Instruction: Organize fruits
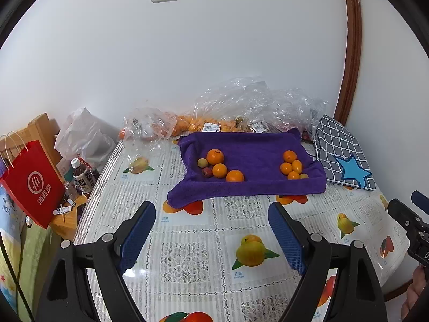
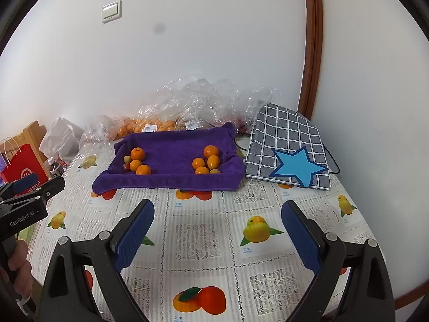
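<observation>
oranges [image 1: 220, 169] judged firm, round, apt to roll | to be pinched across the middle | left claw [image 1: 211, 216] spread, empty | right claw [image 2: 217, 216] spread, empty

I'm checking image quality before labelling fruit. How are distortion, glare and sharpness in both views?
Left wrist view: strong fisheye bend, dark vignette corners, glare on the crumpled clear plastic bags, oranges on the purple towel sharp. Right wrist view: same bending, a dark smudge on the white wall, brown door frame curved, fruit sharp.
</observation>
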Available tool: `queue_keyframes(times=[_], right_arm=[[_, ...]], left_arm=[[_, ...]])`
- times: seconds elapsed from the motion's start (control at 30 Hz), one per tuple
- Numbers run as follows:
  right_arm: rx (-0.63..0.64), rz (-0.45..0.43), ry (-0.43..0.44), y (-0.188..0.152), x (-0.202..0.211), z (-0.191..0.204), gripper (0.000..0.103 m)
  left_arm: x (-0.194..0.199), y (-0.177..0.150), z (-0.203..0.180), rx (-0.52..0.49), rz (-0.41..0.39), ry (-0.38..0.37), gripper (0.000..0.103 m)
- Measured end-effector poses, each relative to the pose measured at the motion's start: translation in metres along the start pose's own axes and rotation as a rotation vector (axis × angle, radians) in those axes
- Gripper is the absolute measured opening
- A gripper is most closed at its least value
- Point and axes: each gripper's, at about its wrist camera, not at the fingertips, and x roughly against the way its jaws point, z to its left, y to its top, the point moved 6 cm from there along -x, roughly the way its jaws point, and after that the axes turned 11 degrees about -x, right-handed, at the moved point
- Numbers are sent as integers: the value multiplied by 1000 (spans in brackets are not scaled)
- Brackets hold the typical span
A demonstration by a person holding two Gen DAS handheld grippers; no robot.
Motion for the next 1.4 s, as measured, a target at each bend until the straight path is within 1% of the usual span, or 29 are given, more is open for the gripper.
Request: queue_keyframes(times=[1.4], right_arm=[[-15, -25, 1, 5, 9, 2, 95]], left_arm=[[4, 3, 7, 12, -5, 13, 87]])
